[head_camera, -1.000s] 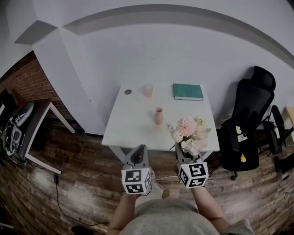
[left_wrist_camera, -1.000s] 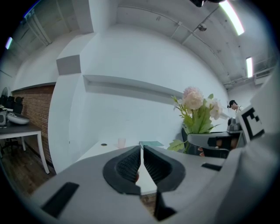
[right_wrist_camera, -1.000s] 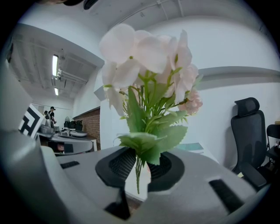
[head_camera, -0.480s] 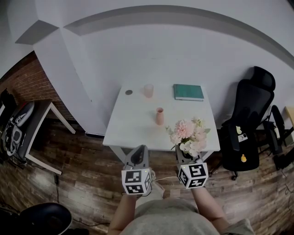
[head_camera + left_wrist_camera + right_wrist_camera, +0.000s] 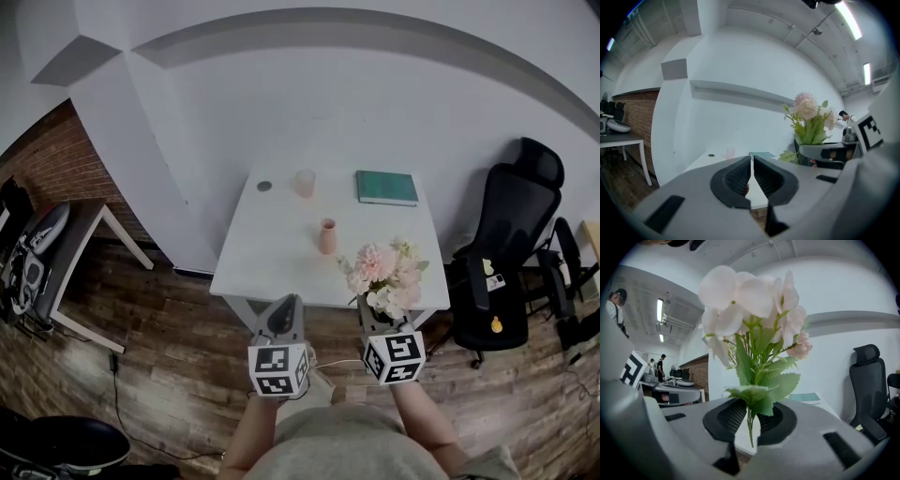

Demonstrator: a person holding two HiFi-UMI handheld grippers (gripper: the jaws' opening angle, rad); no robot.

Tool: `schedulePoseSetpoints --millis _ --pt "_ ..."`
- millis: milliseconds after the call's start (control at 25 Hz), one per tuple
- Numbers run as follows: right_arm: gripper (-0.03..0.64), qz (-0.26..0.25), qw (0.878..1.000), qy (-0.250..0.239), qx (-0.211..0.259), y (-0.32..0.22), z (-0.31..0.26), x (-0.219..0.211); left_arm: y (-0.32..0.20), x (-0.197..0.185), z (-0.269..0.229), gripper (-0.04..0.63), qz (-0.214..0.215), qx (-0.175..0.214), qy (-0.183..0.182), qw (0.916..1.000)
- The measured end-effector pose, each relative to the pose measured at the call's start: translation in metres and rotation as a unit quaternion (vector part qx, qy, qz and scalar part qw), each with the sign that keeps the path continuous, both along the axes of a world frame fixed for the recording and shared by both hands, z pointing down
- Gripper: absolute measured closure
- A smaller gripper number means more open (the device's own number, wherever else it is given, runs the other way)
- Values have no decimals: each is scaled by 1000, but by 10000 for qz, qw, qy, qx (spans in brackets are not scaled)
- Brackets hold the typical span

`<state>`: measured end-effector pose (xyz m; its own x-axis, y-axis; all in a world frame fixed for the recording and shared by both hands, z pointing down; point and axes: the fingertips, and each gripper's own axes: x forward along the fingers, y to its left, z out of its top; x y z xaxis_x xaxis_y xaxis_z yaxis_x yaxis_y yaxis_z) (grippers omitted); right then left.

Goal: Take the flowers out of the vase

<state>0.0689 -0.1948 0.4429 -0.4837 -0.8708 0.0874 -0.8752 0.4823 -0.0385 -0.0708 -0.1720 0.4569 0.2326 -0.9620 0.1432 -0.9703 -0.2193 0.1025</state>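
A bunch of pink and white flowers (image 5: 384,274) with green leaves stands up from my right gripper (image 5: 375,321), which is shut on its stems just off the table's front right corner. In the right gripper view the green stem (image 5: 750,425) runs down between the two pads under the blooms (image 5: 750,296). The small pink vase (image 5: 326,236) stands empty and upright near the middle of the white table (image 5: 272,253). My left gripper (image 5: 281,323) is shut on nothing in front of the table edge. From the left gripper (image 5: 752,172) view the flowers (image 5: 808,115) show to the right.
A pink cup (image 5: 304,183), a green book (image 5: 386,187) and a small dark disc (image 5: 264,187) lie at the table's far edge. A black office chair (image 5: 511,253) stands on the right and a side desk (image 5: 56,253) on the left. A dark round object (image 5: 61,448) is on the floor at lower left.
Both grippers and the flowers have stayed where they were. A dark round object has come into the lower left of the head view and shifted left.
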Motion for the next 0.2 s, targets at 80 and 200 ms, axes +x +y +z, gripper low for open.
schedulePoseSetpoints --millis 80,200 --pt "557 -5 10000 -4 9 -2 0 0 -1 1 0 575 9 2 -9 10000" --pt "557 -16 10000 -15 31 -4 0 1 -3 2 1 575 13 18 -14 10000"
